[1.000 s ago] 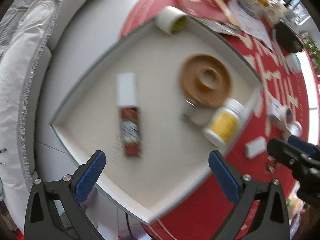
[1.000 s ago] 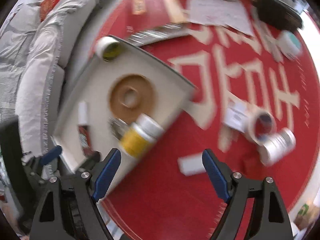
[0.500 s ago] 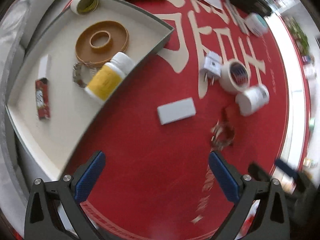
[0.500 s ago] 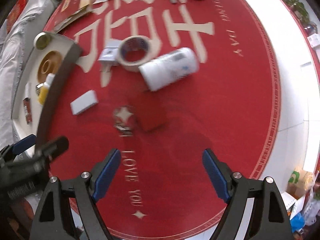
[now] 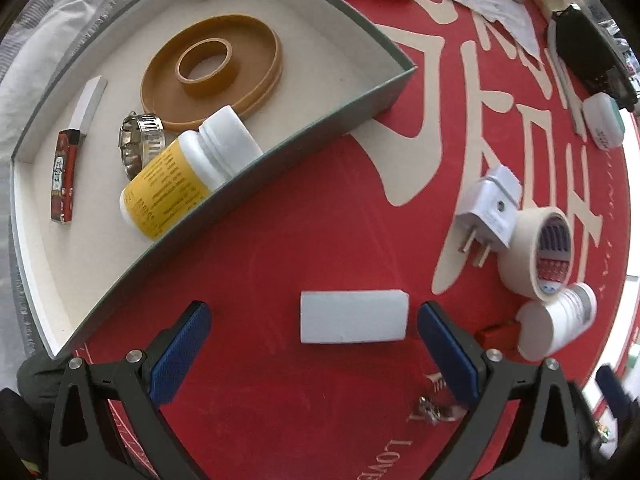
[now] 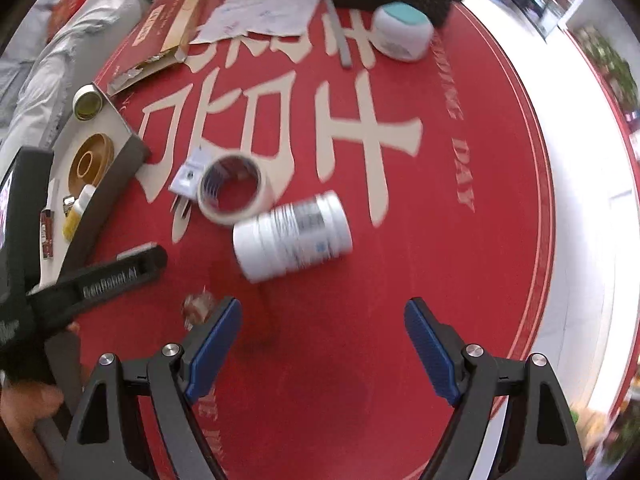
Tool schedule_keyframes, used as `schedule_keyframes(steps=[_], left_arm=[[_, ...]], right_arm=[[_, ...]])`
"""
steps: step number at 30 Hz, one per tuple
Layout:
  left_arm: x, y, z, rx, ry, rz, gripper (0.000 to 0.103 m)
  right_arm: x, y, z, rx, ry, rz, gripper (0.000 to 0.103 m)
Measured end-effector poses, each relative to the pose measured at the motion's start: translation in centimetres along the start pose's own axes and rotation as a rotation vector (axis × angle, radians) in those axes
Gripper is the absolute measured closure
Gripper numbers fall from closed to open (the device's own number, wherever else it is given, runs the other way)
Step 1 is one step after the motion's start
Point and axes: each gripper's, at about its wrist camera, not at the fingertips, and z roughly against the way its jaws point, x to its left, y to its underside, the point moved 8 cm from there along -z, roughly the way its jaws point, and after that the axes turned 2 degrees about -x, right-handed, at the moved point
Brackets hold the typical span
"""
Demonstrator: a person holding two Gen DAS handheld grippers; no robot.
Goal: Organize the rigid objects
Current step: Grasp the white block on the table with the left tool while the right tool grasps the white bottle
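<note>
Red round mat (image 5: pixel 280 240), white block (image 5: pixel 354 317) between wide left claw (image 5: pixel 314 344); right claw (image 6: pixel 322 344) wide, white bottle (image 6: pixel 292 238) ahead.

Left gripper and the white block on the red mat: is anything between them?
Nothing visible. The white block lies on bare red mat just ahead of the open left gripper, roughly centred between its jaws.

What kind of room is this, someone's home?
Probably a home living area: a round red mat with wedding lettering on a pale floor, grey bedding or sofa fabric alongside, and household odds and ends in a tray.
</note>
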Motion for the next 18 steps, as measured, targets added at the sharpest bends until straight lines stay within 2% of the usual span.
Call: schedule_keyframes(steps=[7,13,14,18], left_arm=[[0.2,0.1,-0.8,-0.014,0.014,0.042,0.000],[0.8,1.2,-0.6,-0.035,0.013,0.048,0.000],[0.5,1.3,-0.4,-0.023,0.013,0.048,0.000],[0.3,0.7,-0.5,0.003,0.016,0.040,0.002]], right_arm=[[2.2,-1.6,-3.1,0.038,-0.043,0.087,0.018],[3.5,-3.7,-5.5,0.071,-0.043,0.083,0.019],[3.3,-3.9,-5.8,0.084,-0.032,0.077,0.027],[2.6,-4.4,-5.6,0.098,-0.015,0.045,0.029]])
